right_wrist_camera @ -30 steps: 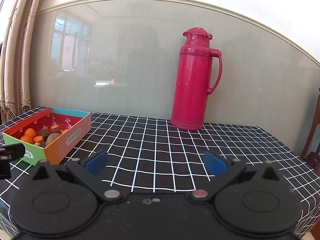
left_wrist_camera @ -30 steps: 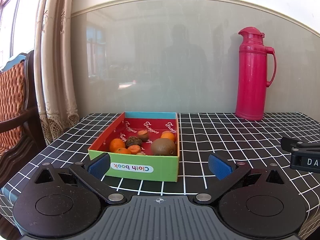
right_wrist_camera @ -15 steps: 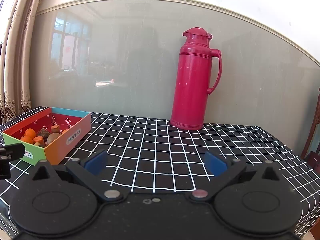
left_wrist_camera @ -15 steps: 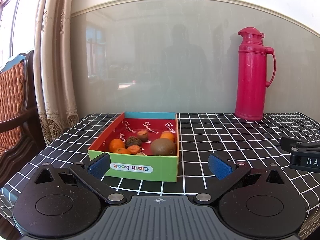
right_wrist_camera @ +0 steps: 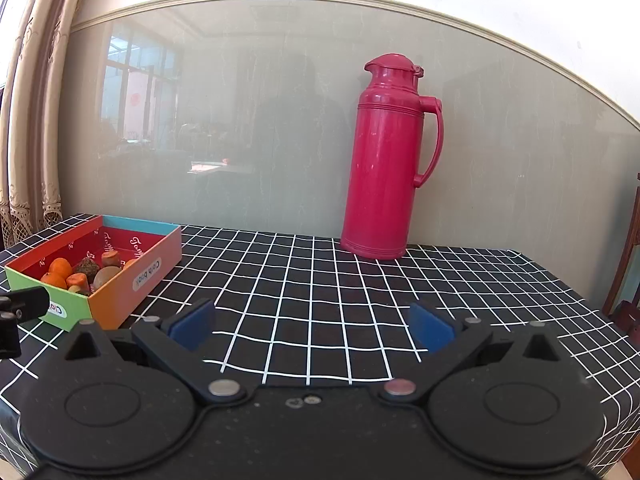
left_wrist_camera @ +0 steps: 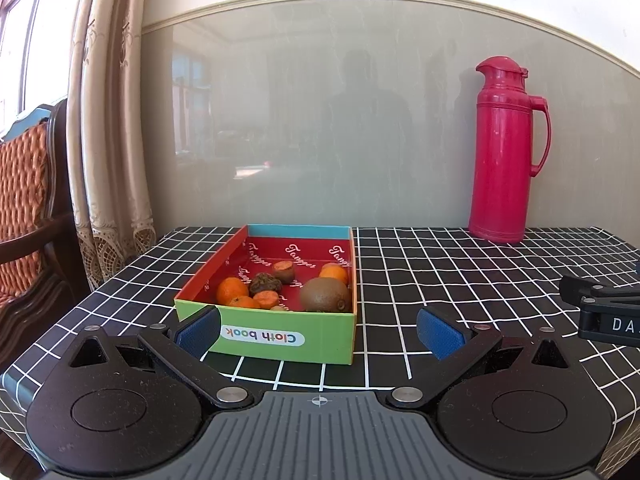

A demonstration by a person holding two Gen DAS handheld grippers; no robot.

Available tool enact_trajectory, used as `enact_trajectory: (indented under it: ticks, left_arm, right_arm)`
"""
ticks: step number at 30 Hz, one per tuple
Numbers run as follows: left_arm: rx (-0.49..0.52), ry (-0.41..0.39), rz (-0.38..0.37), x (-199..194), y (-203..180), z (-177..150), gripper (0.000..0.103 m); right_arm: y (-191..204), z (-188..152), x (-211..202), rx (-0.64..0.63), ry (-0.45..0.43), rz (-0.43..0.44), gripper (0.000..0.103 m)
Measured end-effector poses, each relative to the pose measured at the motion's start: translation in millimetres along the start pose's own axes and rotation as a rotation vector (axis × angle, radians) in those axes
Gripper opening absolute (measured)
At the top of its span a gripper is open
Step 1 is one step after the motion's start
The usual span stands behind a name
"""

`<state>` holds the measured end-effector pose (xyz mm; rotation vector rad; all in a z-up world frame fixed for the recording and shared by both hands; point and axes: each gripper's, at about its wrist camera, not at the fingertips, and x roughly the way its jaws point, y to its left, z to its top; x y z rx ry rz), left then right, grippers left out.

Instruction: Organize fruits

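Two hand-held grippers hang low over the near edge of a table covered in a black cloth with a white grid [left_wrist_camera: 460,272]. The left gripper [left_wrist_camera: 319,330] has its blue pads [left_wrist_camera: 199,329] spread wide with nothing between them; its left pad overlaps the near left corner of a shallow cardboard box [left_wrist_camera: 280,334] in the view, though whether they touch cannot be told. The right gripper [right_wrist_camera: 311,326] is likewise spread and empty, above bare cloth near the table's middle.

The box sits toward the left edge of the table, green on its near wall with a "Cloth book" label printed upside down, orange on its right wall, red inside. All the fruits lie inside it. A brown kiwi [left_wrist_camera: 325,295] rests against the right wall near the front, with an orange citrus fruit [left_wrist_camera: 334,273] just behind it. On the left side sit a mandarin [left_wrist_camera: 232,290], a dark wrinkled fruit [left_wrist_camera: 265,282], and a cut piece with orange flesh [left_wrist_camera: 284,271] toward the back. Two smaller orange pieces [left_wrist_camera: 256,301] lie near the front wall.

A tall red thermos jug [right_wrist_camera: 388,160] stands upright at the far edge, against the glossy wall panel [right_wrist_camera: 248,120], well apart from the box. A lace-trimmed curtain [left_wrist_camera: 112,140] hangs past the left edge, beside a wooden chair with orange woven upholstery [left_wrist_camera: 22,208].
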<state>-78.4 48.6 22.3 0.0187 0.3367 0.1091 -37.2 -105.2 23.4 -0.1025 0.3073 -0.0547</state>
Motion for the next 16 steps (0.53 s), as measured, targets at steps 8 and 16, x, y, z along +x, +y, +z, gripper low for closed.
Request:
enact_trajectory:
  ticks: [8, 16]
  left_arm:
    - [0.005, -0.008, 0.007, -0.6, -0.8, -0.2, 0.103]
    - [-0.002, -0.025, 0.010, -2.8, -1.9, -0.7, 0.103]
  right_arm:
    - [0.0, 0.0, 0.5, 0.004, 0.001, 0.000, 0.103]
    - [0.1, -0.8, 0.6, 0.011, 0.002, 0.000, 0.103]
